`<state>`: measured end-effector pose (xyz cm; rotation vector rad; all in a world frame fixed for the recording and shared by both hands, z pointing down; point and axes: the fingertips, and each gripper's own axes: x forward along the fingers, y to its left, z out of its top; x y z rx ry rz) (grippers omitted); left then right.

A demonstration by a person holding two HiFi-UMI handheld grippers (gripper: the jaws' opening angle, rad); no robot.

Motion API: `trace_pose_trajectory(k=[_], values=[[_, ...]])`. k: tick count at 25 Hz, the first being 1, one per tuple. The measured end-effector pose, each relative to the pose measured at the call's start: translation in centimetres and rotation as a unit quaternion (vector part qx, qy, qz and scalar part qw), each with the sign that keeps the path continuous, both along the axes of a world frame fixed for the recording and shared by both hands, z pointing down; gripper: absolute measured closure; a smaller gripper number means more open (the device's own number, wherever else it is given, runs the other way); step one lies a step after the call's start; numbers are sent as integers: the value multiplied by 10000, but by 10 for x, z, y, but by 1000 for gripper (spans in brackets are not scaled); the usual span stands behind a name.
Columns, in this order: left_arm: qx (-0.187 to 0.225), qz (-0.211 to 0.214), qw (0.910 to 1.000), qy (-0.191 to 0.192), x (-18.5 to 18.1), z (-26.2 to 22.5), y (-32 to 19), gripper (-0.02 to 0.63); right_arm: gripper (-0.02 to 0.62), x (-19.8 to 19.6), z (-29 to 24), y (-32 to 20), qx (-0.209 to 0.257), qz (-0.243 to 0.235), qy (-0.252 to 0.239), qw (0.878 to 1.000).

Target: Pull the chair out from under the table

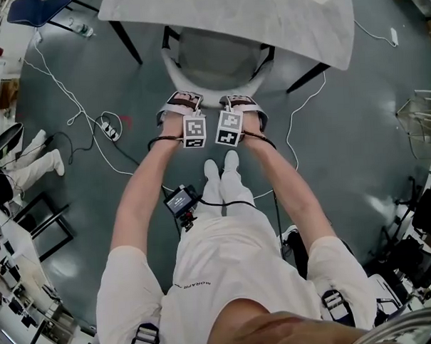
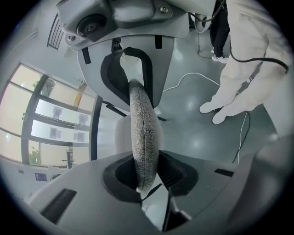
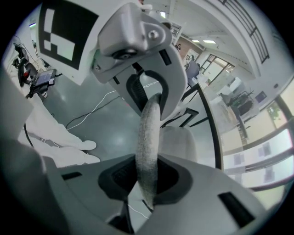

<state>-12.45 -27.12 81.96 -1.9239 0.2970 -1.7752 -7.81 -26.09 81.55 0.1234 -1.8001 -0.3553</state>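
— Left gripper [image 1: 182,108] and right gripper [image 1: 241,107]: where do they sit in the head view?
— Side by side on the top rim of the chair [image 1: 212,61], each clamped onto it. The chair is pale grey with a curved back, its seat partly under the white table [image 1: 280,19], just ahead of the person's shoes [image 1: 231,162]
— And the left gripper view?
— Jaws narrow, pinching the backrest [image 2: 144,133], which is thin, padded and has a coarse grey weave
— The right gripper view?
— Much the same: jaws narrow, gripping that woven rim edge-on, with the pale seat beyond
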Motion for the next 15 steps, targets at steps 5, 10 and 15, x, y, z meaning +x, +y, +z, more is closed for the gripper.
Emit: trace_pose_trajectory(k=[5, 10, 15], values=[[-19, 78, 10000, -8, 1, -1, 20, 512, 511, 1, -2, 20, -109, 88, -32, 9999], [-51, 35, 10000, -27, 1, 2, 44, 512, 511, 1, 0, 43, -186, 220, -72, 9996], [-22, 46, 10000, -77, -2, 2, 64, 512, 511, -2, 0, 65, -204, 199, -93, 9996]])
